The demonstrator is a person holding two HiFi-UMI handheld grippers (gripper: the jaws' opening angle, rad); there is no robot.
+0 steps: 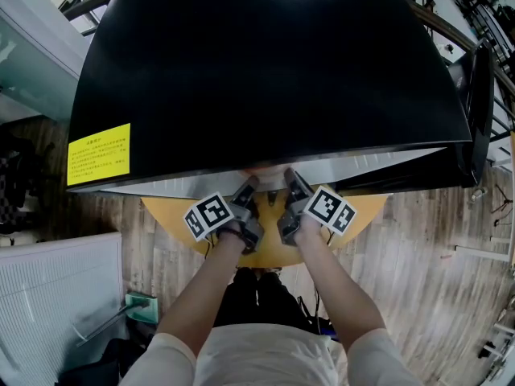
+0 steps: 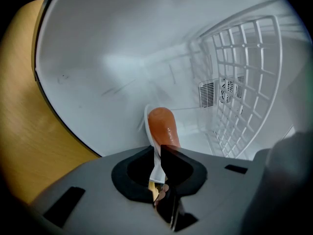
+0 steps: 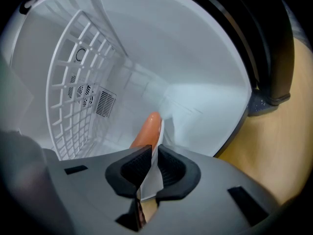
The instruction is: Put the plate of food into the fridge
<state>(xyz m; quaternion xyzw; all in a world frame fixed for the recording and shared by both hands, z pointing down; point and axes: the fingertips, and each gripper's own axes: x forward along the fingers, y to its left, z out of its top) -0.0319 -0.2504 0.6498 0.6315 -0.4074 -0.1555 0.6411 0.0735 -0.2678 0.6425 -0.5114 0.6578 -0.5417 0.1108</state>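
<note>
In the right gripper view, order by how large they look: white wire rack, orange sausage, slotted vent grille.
Largest: white wire rack.
The orange sausage and slotted vent grille look alike; sausage is nearer, so unranked.

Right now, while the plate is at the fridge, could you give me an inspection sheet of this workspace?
surface: round wooden table, black fridge standing on it.
job's things: white plate with a sausage, reaching into the fridge's white interior; wire rack inside.
clutter: teal item on the floor, left.
grippers: left gripper and right gripper each shut on the plate's rim.
cables: what look like loose leads, far right floor.
surroundings: wooden floor, white panel at left.
</note>
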